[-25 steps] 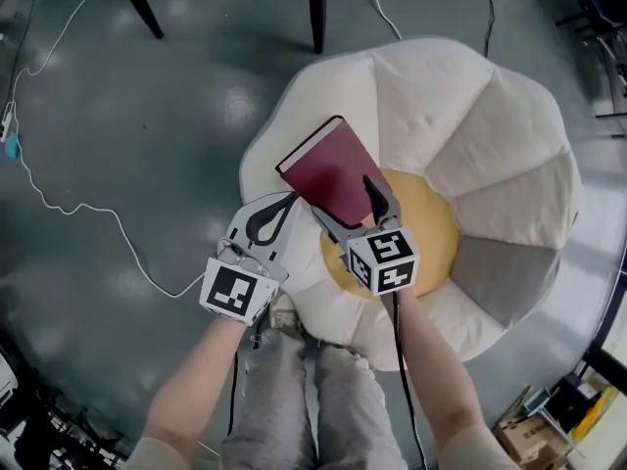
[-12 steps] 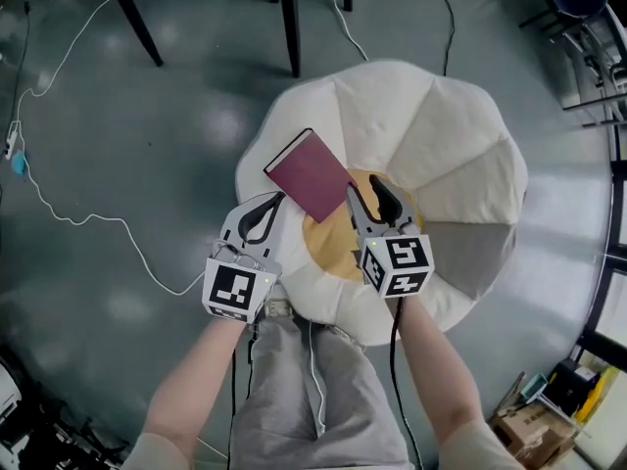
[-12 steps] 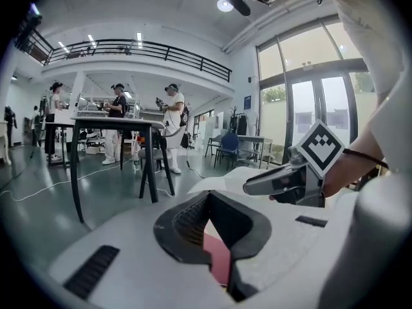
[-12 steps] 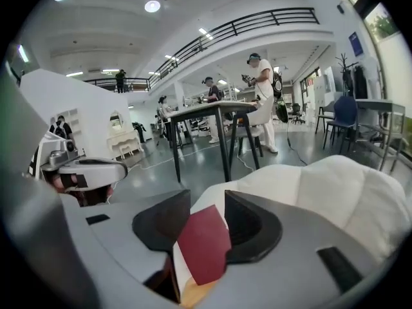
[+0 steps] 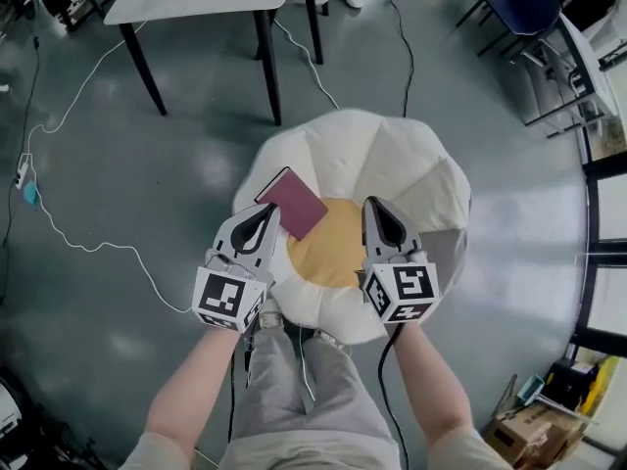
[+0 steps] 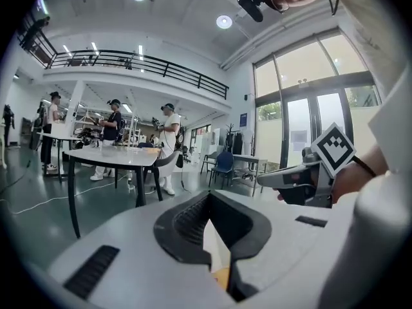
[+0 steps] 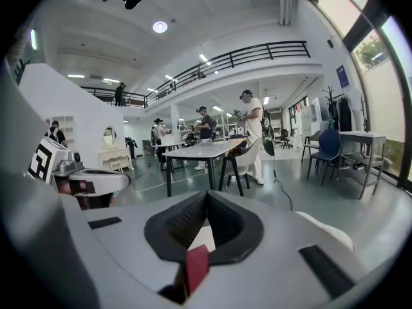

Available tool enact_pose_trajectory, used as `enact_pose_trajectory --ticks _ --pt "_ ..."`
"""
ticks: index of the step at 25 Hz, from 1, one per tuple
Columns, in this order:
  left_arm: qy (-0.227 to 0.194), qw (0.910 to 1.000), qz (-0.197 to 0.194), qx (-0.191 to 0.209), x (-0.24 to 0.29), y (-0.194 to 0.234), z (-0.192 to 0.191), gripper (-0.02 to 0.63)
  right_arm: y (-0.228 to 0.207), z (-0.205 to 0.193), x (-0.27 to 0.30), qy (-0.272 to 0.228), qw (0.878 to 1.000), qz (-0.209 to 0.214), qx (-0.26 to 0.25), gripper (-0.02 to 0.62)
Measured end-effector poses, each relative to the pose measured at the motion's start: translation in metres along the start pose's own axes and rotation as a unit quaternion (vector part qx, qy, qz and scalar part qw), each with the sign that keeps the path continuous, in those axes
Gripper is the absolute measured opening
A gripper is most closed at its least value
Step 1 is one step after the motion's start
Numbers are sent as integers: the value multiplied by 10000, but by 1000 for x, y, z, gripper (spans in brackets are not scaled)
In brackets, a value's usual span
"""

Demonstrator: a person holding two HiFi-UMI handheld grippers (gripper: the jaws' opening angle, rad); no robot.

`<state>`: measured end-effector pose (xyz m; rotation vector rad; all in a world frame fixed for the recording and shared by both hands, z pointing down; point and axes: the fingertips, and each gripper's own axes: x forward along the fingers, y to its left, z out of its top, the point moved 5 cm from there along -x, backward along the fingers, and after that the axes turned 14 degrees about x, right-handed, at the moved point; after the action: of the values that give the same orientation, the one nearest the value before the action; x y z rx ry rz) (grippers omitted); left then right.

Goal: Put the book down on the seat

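You have let go of the book (image 5: 292,202): a second ago your right gripper (image 5: 377,207) carried it above the seat (image 5: 411,164), and now it lies flat on that seat, maroon cover up, with the gripper drawn clear over the seat's right half. The book sits on the seat's left cream lobes, one corner reaching onto the yellow middle (image 5: 333,248). Its long axis slants from the seat's far-left rim toward that middle.

You have one book, one seat and two grippers here. The right gripper's jaws are pressed together with nothing between them. Your left gripper (image 5: 265,213) is closed the same way, its tips just beside the book's near-left edge, over the seat's left side; whether they touch it does not show.

Only the head view gives you the whole book and how it lies. The right gripper view shows just a maroon sliver of it (image 7: 196,266) below the meeting tips. The left gripper view shows none of the book, only cream and yellow of the seat under its jaws. Both gripper views show a table (image 6: 109,154) beyond the seat and people (image 6: 168,134) standing behind it; at least three can be counted in the left one.
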<state>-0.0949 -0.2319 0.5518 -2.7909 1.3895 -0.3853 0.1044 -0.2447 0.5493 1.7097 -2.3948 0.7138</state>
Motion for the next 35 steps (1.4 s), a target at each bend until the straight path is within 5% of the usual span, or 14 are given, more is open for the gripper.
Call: enact_pose_trajectory --ticks 6,15,19,27,35 --pt "-385 9985 140 -367 -34 3 105 3 39 89 -65 -361 9989 176 251 3" --pt "-923 9956 10 -173 -98 2 247 3 78 196 -187 -1146 9924 218 384 3" --pt "-1272 9914 -10 302 -122 -10 298 3 91 233 -238 -1384 9898 294 150 3" --pt "-1524 9846 90 852 -180 -26 340 3 159 282 -307 -2003 9768 629 -418 3" --pt "-1567 9823 89 1025 -206 -57 349 3 186 293 -330 -2503 9625 980 -367 3"
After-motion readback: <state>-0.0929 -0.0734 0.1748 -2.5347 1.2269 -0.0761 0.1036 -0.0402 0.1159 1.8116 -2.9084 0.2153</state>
